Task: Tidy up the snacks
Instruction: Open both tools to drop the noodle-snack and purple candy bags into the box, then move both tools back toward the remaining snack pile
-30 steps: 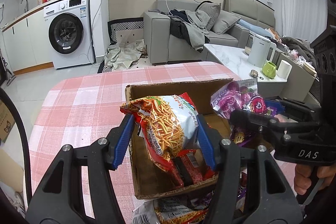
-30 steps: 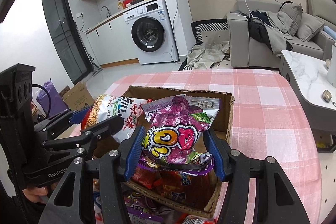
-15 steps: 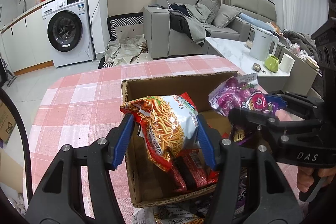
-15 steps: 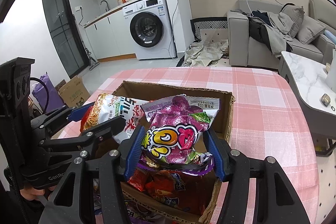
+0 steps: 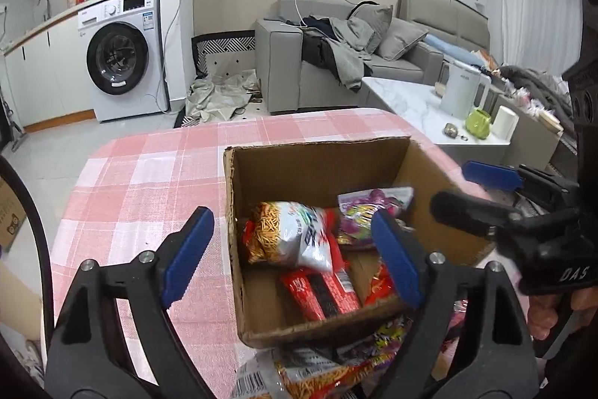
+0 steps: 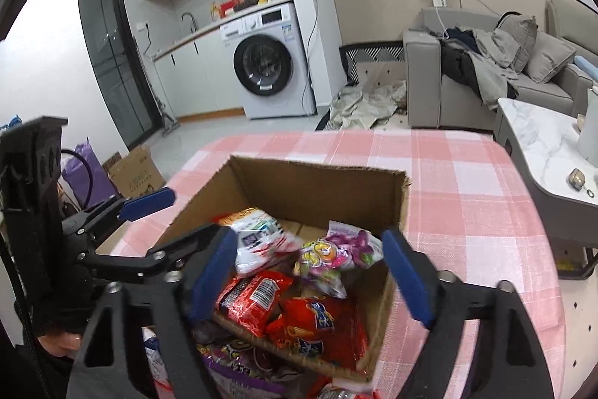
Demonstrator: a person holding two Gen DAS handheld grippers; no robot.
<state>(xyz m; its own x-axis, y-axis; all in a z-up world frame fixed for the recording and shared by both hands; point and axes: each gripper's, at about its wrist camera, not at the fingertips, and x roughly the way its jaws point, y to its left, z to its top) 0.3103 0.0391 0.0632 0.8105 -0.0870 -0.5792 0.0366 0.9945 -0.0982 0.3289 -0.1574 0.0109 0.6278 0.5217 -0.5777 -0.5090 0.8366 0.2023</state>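
Observation:
An open cardboard box [image 5: 317, 171] [image 6: 321, 189] stands on the pink checked table. Inside lie an orange-and-white noodle snack bag [image 5: 289, 236] [image 6: 258, 240], a purple candy bag [image 5: 368, 210] [image 6: 342, 251] and red snack packs [image 5: 321, 292] [image 6: 254, 298]. My left gripper [image 5: 295, 255] is open and empty just above the box's near left side. My right gripper [image 6: 310, 277] is open and empty above the box's near edge. Each gripper shows in the other's view: the right one in the left wrist view [image 5: 482, 193], the left one in the right wrist view [image 6: 175, 223].
More snack bags lie on the table in front of the box [image 5: 310, 369] [image 6: 239, 365]. The pink checked tablecloth [image 5: 149, 182] [image 6: 467, 197] spreads left of and behind the box. A marble side table [image 5: 415, 103] with a kettle stands off to the right.
Both grippers have opened and let go: the noodle snack bag and the purple candy bag have dropped into the box. Both grippers have lifted back a little.

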